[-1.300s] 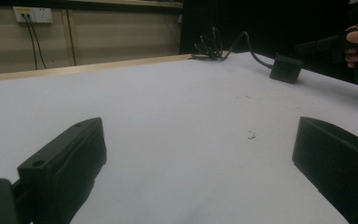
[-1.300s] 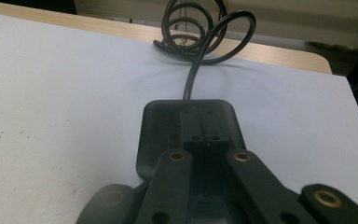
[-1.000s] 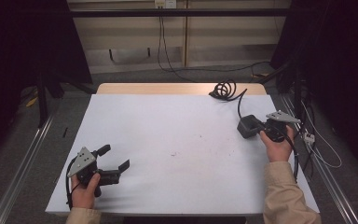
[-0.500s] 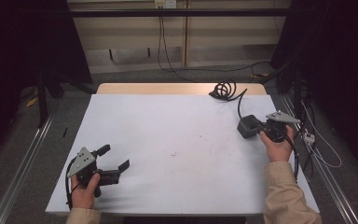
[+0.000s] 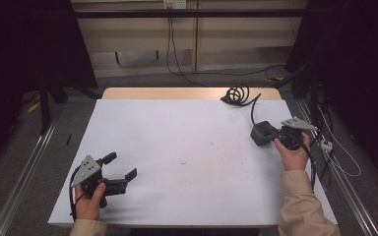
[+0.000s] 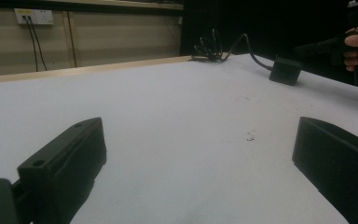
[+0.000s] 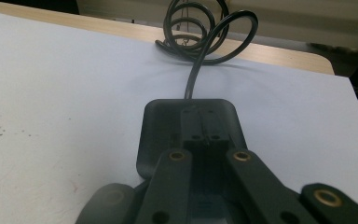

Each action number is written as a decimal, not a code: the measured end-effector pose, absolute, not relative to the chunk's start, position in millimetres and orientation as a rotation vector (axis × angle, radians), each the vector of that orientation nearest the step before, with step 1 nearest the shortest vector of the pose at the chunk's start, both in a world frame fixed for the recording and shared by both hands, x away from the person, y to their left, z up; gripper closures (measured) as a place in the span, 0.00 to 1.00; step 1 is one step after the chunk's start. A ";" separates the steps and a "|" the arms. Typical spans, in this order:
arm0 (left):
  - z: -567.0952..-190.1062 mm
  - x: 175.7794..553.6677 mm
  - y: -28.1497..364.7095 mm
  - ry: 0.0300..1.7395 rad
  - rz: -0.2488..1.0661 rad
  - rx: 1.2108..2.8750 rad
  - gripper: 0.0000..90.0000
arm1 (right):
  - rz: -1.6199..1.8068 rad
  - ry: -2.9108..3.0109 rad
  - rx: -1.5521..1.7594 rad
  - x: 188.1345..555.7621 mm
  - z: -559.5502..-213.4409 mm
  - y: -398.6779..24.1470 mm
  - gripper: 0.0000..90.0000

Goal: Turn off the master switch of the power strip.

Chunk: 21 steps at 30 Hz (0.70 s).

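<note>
My left gripper (image 5: 120, 165) rests near the front left corner of the white table (image 5: 187, 137), held by a hand. Its jaws stand wide open with nothing between them, which the left gripper view (image 6: 196, 154) also shows. At the right side my right gripper (image 5: 272, 136) is held by the other hand with its jaws shut together. In the right gripper view its tip (image 7: 202, 114) lies over a black adapter box (image 7: 158, 135). The box (image 5: 260, 132) trails a black cable to a coil (image 5: 237, 93) at the far edge.
In the left gripper view the adapter box (image 6: 284, 70), the cable coil (image 6: 209, 46) and the other hand with its gripper (image 6: 326, 46) lie far off. A few small dark marks (image 5: 183, 161) dot the tabletop. Dark curtains and floor cables surround the table.
</note>
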<state>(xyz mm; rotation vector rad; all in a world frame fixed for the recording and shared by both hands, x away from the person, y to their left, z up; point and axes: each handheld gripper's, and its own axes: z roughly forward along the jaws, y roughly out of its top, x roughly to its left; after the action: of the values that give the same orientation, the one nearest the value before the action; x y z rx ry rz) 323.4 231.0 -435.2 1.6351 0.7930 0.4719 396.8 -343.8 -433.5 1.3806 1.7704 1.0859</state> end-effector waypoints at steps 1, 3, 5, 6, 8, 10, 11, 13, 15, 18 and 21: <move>-435.1 323.5 231.2 0.793 0.471 1.634 0.03 | 1.092 1.768 1.385 396.7 -433.8 -344.0 1.00; -435.1 323.5 231.5 0.794 0.472 1.634 0.03 | 1.096 1.766 1.390 396.5 -434.1 -344.4 1.00; -435.0 323.4 231.5 0.794 0.472 1.633 0.03 | 1.098 1.767 1.395 396.7 -434.9 -344.5 1.00; -435.0 323.3 231.4 0.794 0.473 1.633 0.03 | 1.099 1.763 1.396 396.5 -435.1 -344.3 1.00; -434.9 323.2 231.2 0.794 0.472 1.632 0.03 | 1.096 1.760 1.396 396.0 -435.3 -343.8 1.00; -434.8 323.1 231.2 0.794 0.472 1.630 0.03 | 1.096 1.757 1.395 395.8 -435.5 -343.5 1.00; -434.8 323.1 231.3 0.794 0.472 1.630 0.03 | 1.091 1.759 1.391 395.9 -435.3 -343.1 1.00; -434.8 323.1 231.2 0.795 0.473 1.630 0.03 | 1.075 1.761 1.384 395.8 -434.9 -341.9 1.00; -434.8 323.1 231.1 0.795 0.474 1.630 0.03 | 1.075 1.760 1.386 395.8 -434.8 -341.8 1.00; -434.8 323.3 231.0 0.792 0.472 1.632 0.03 | 1.085 1.755 1.392 395.8 -435.2 -342.4 1.00; -434.9 323.4 231.0 0.790 0.472 1.635 0.03 | 1.093 1.750 1.404 395.7 -435.2 -342.6 1.00</move>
<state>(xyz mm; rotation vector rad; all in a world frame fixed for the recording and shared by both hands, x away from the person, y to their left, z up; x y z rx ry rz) 323.4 231.0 -434.9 1.6350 0.7899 0.4718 395.7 -342.6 -435.2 1.4042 1.7503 1.0929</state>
